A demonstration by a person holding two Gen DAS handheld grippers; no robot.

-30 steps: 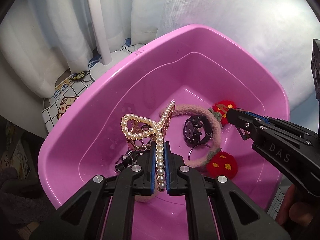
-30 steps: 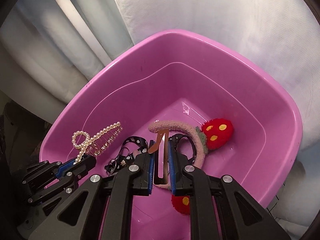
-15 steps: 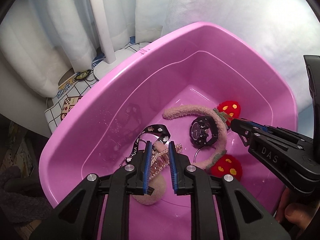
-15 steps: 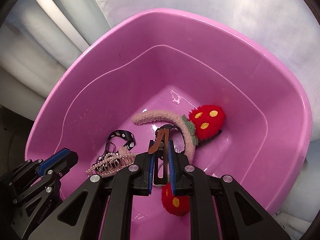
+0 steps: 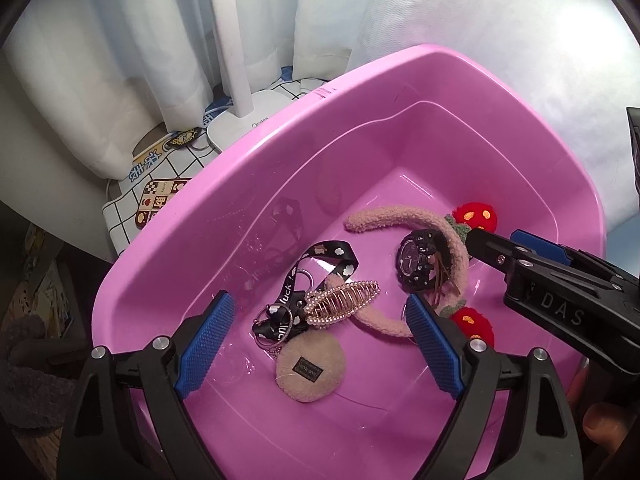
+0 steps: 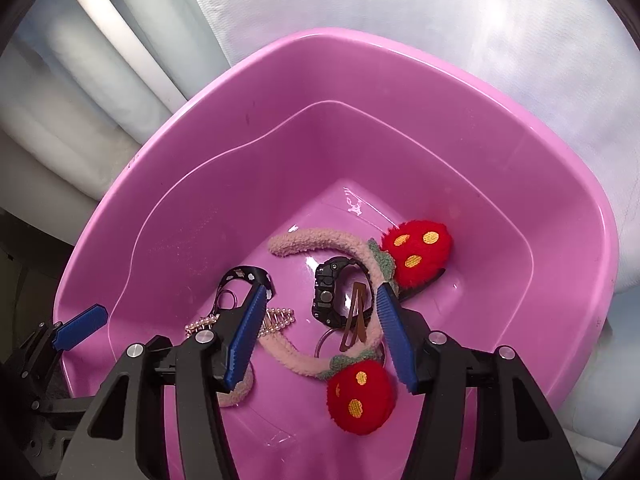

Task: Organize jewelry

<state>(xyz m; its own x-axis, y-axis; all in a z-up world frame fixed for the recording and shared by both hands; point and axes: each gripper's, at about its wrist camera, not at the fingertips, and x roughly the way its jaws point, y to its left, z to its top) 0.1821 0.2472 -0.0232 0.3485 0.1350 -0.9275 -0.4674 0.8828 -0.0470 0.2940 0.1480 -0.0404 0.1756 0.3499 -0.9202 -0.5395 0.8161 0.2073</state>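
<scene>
A pink tub (image 5: 248, 168) (image 6: 168, 208) holds the jewelry. In it lie a pearl and gold hair claw (image 5: 340, 302) (image 6: 276, 318), a black lanyard with rings (image 5: 316, 268) (image 6: 240, 276), a round fuzzy beige pad (image 5: 310, 368), a black watch (image 5: 416, 266) (image 6: 330, 292), a brown snap clip (image 6: 354, 318) and a fuzzy pink headband with red strawberry pompoms (image 5: 452, 248) (image 6: 416, 248). My left gripper (image 5: 318, 346) is open and empty above the claw. My right gripper (image 6: 320, 338) is open and empty above the brown clip and watch.
White curtains (image 5: 120, 60) and a white lamp pole with its base (image 5: 236, 80) stand behind the tub. A checked cloth with stickers (image 5: 156, 196) lies at the tub's left. A white padded surface (image 6: 440, 20) rises behind the tub.
My left gripper opened and dropped the pearl hair claw into the tub. My right gripper opened and released the brown snap clip, which now lies by the watch.
</scene>
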